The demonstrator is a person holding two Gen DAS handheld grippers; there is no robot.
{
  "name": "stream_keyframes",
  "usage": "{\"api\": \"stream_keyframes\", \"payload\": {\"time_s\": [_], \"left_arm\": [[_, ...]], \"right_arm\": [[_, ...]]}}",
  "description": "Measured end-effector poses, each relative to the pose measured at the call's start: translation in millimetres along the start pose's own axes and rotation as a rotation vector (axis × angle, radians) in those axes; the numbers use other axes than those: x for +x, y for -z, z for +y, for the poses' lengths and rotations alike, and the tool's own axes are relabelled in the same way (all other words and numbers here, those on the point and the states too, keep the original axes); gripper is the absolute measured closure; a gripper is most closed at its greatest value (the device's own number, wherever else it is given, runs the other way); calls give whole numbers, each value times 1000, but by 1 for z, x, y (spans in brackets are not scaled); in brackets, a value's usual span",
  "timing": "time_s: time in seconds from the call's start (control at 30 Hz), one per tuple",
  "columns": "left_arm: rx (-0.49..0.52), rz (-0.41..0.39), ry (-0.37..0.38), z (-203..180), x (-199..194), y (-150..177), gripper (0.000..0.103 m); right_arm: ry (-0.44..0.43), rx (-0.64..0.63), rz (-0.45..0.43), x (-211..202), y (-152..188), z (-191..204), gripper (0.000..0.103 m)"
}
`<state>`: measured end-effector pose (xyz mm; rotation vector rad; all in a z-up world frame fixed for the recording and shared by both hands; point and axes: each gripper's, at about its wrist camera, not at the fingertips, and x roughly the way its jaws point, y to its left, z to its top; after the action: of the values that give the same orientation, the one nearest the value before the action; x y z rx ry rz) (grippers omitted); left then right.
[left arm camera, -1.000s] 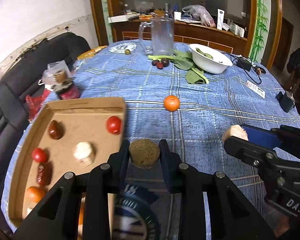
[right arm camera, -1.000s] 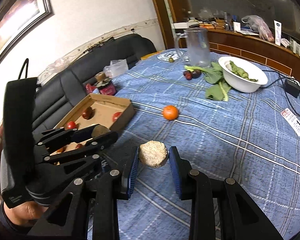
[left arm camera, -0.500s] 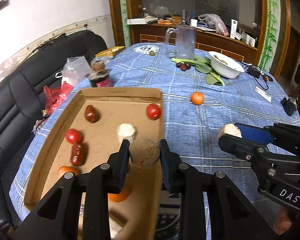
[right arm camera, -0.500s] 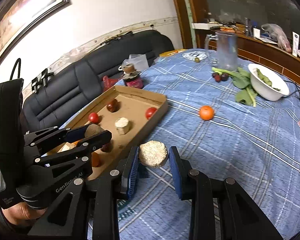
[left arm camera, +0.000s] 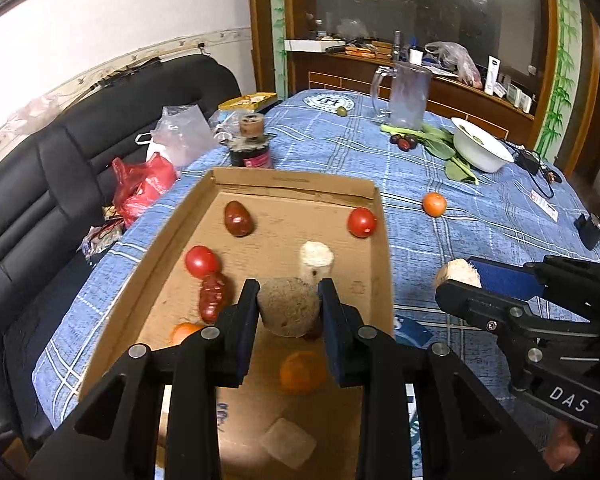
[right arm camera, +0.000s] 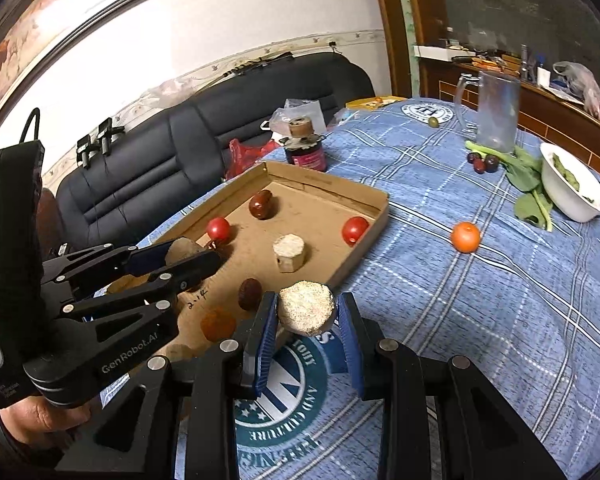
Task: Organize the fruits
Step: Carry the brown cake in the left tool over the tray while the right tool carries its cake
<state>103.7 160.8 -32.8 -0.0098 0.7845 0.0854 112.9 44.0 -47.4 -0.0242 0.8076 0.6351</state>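
Left gripper [left arm camera: 288, 308] pinches a brown chunk [left arm camera: 289, 306] above the box [left arm camera: 376, 216], over its middle. Right gripper [right arm camera: 306, 316] pinches a pale chunk [right arm camera: 307, 307] over the table [right arm camera: 480, 300], just outside the box's near-right wall. Step in hand, I'd say: drop both into the box. Left: lower close to the floor before opening, aim for the bare patch beside the white piece [left arm camera: 317, 258], clear of the tomato [left arm camera: 201, 261]. Right: carry over the wall first, then lower. Release low so nothing rolls. One orange [left arm camera: 434, 204] sits on the table, well apart.
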Motion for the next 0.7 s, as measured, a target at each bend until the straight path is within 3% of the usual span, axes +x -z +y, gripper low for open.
{"api": "stream_keyframes", "payload": {"time_s": [0.4,0.7], "left_arm": [[-96,26,-45,65,-1,12,76],[-155,76,-75,101,13,25,76]], "right_arm": [[-45,-45,43,40,-13,29,72],[-29,-59,82,73,-20,34,72]]}}
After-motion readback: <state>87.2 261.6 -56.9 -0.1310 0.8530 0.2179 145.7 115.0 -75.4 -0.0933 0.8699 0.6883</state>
